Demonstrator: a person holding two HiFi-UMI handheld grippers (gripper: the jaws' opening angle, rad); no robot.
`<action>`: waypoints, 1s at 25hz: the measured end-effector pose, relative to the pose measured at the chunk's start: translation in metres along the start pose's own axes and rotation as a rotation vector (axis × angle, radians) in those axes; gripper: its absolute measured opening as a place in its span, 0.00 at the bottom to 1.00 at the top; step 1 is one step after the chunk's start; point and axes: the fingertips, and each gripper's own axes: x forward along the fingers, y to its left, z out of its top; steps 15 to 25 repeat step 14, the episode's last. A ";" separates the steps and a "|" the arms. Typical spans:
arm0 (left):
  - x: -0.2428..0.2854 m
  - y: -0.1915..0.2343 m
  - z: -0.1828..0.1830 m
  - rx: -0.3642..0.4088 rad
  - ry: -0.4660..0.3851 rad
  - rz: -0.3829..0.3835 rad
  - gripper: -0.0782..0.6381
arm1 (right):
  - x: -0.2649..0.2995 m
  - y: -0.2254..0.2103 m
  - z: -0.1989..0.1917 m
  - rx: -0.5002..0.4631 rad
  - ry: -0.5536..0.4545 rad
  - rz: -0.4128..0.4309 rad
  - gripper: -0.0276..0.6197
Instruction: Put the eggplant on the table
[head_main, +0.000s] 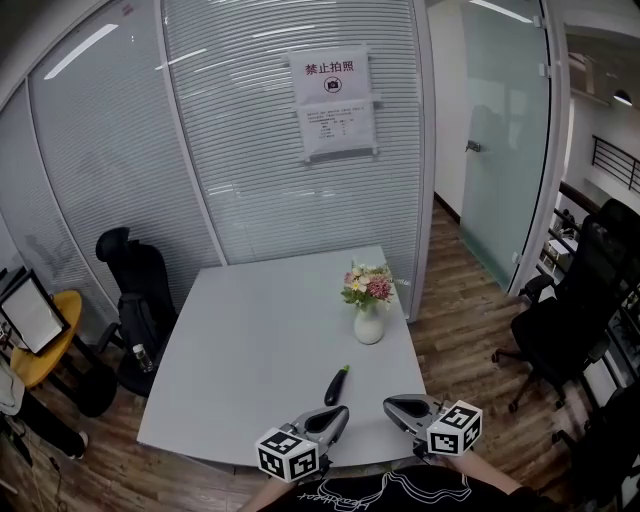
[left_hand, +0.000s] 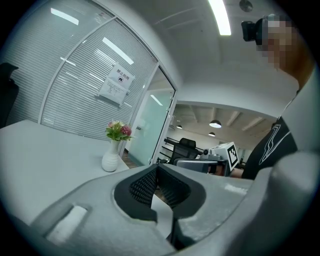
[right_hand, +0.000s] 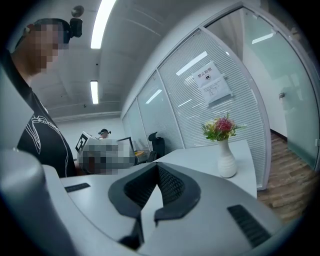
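A dark eggplant (head_main: 336, 385) lies on the white table (head_main: 250, 350), near its front edge. My left gripper (head_main: 340, 411) hovers just in front of it, tips pointing towards it, apart from it. In the left gripper view the jaws (left_hand: 156, 167) meet with nothing between them. My right gripper (head_main: 390, 405) sits to the right of the eggplant, also at the front edge. Its jaws (right_hand: 157, 165) are shut and empty. Neither gripper view shows the eggplant.
A white vase of flowers (head_main: 368, 305) stands on the table's right side, behind the eggplant. A black office chair (head_main: 135, 285) sits at the left, another (head_main: 570, 320) at the right. A yellow round table (head_main: 40, 345) is far left; glass walls stand behind.
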 end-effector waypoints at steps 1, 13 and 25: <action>0.000 0.001 -0.001 -0.002 0.004 0.004 0.13 | 0.000 -0.001 0.000 0.000 0.001 -0.001 0.06; 0.009 0.002 -0.003 0.010 0.013 0.019 0.13 | -0.001 -0.011 -0.004 -0.002 0.018 -0.008 0.06; 0.010 0.002 -0.003 0.010 0.013 0.019 0.13 | -0.002 -0.013 -0.004 -0.001 0.019 -0.010 0.06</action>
